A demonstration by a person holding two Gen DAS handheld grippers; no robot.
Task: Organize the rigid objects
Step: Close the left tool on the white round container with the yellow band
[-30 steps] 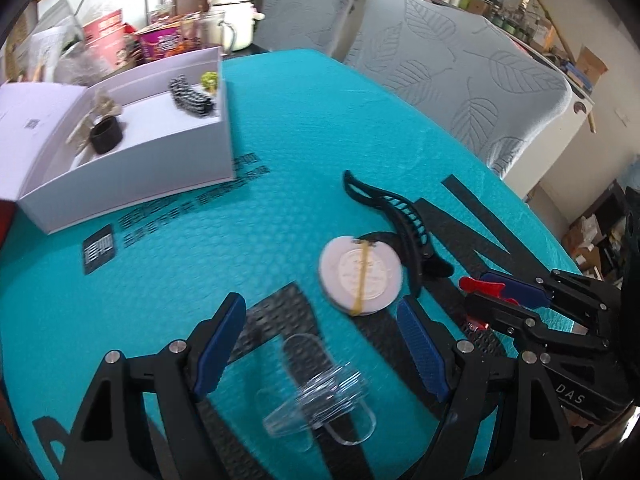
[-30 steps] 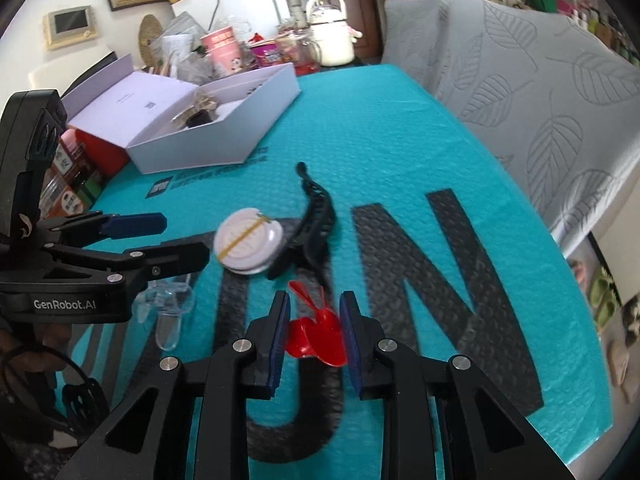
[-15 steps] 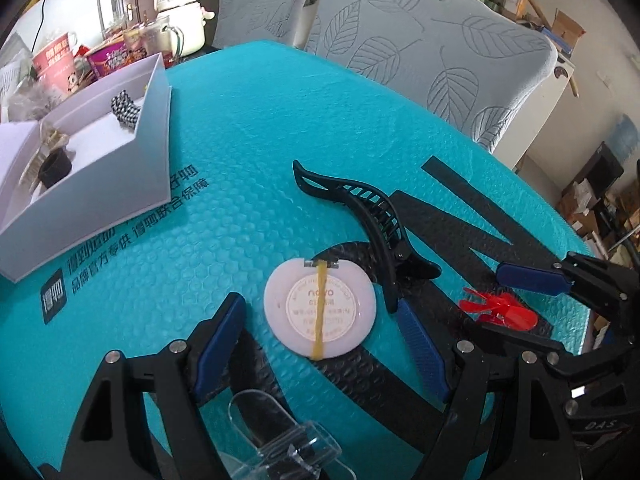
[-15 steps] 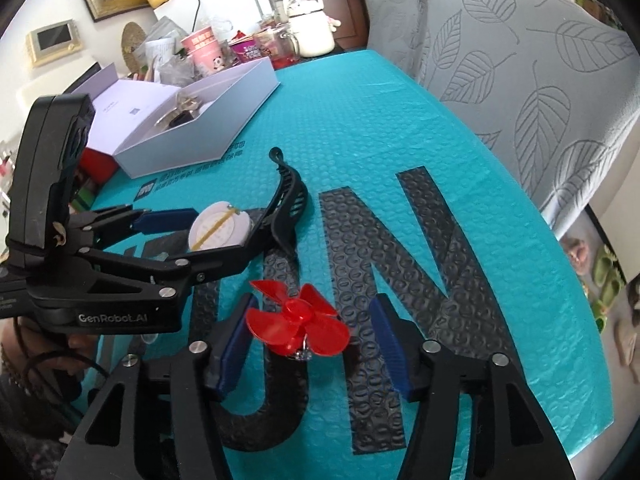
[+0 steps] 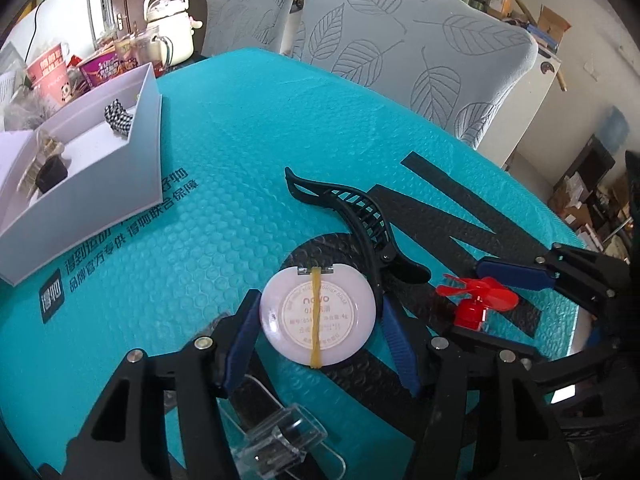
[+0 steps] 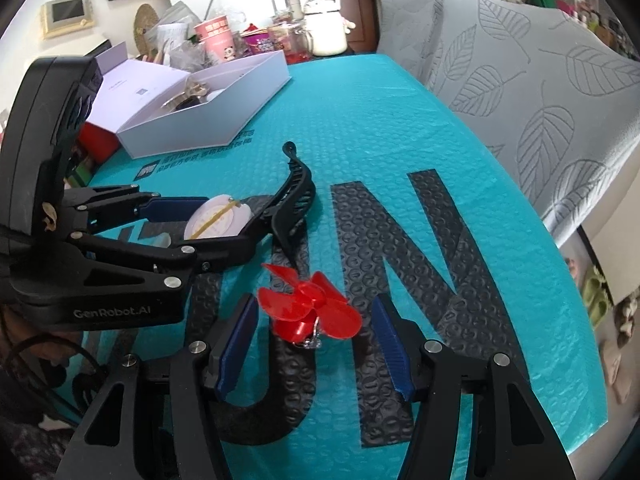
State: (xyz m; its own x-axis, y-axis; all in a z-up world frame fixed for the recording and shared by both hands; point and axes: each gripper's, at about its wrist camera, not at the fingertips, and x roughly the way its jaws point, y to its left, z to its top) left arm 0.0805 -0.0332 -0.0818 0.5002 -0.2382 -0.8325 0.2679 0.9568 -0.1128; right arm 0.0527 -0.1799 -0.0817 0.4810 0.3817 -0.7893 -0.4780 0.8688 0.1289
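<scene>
A round white compact with a yellow rubber band (image 5: 318, 322) lies on the teal mat between the open fingers of my left gripper (image 5: 320, 344); it also shows in the right wrist view (image 6: 218, 220). A red toy propeller (image 6: 308, 312) lies between the open fingers of my right gripper (image 6: 314, 344), seen too in the left wrist view (image 5: 476, 300). A black hair clip (image 5: 356, 216) lies just beyond the compact. A clear plastic clip (image 5: 280, 444) lies under my left gripper. An open white box (image 5: 92, 172) holding small items stands at the far left.
Two leaf-patterned chair backs (image 5: 416, 48) stand along the mat's far right edge. A white kettle (image 5: 168, 20), cups and packets crowd the table behind the box. The box lid (image 6: 132, 84) lies open beside it.
My right gripper has opened and let go of the red propeller, which now lies on the mat. My left gripper has moved forward from the clear clip and now straddles the compact.
</scene>
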